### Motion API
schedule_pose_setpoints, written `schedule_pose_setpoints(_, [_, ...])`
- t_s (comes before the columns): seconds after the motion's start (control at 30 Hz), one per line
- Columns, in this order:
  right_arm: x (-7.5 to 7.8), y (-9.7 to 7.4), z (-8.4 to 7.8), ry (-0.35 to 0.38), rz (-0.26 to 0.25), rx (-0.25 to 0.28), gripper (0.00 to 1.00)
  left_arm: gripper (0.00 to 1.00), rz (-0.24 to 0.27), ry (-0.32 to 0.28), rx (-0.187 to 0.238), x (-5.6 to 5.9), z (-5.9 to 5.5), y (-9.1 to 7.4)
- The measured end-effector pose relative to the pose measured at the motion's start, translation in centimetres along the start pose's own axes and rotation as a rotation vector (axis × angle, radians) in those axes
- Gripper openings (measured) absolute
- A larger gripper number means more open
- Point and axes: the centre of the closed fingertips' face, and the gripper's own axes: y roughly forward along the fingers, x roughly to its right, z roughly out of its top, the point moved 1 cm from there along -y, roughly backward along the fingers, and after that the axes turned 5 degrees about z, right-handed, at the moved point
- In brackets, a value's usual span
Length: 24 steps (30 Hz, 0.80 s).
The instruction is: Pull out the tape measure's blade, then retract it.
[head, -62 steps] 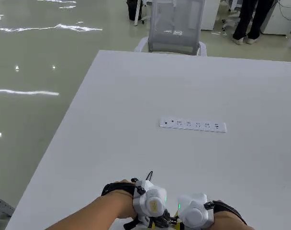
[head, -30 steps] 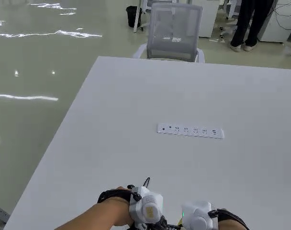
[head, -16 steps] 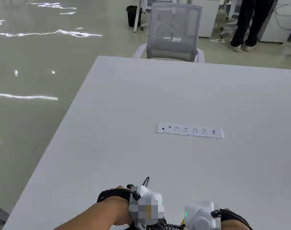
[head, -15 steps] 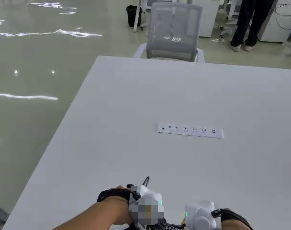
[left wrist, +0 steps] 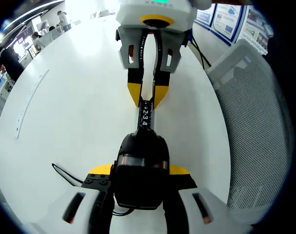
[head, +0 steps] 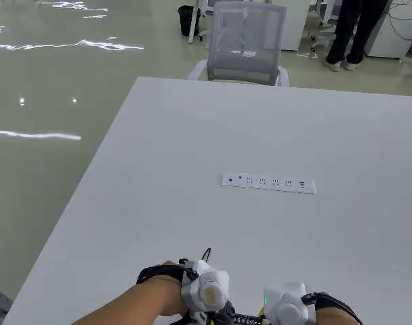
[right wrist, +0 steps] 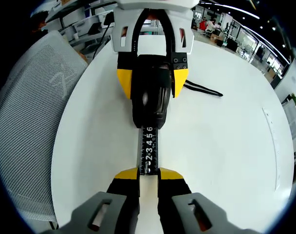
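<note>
Left tongs [left wrist: 140, 170] clench the tape measure [left wrist: 140, 187], right tongs [right wrist: 149, 174] pinch its blade [right wrist: 148, 146], power strip [head: 268, 183] well apart.

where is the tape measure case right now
In the left gripper view the black tape measure case sits low centre, clamped by the left gripper; its short blade runs ahead to the right gripper.

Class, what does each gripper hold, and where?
The left gripper clamps the black tape measure by its case; right gripper pinches the end of its numbered blade.
</note>
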Motion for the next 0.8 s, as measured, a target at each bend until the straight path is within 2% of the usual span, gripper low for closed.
schedule_pose_setpoints(0.8, [-0.1, -0.8, -1.3, 0.005, 0.001, -0.014, 0.11, 0.35, -0.002, -0.008, -0.001, -0.1, -0.1, 0.0])
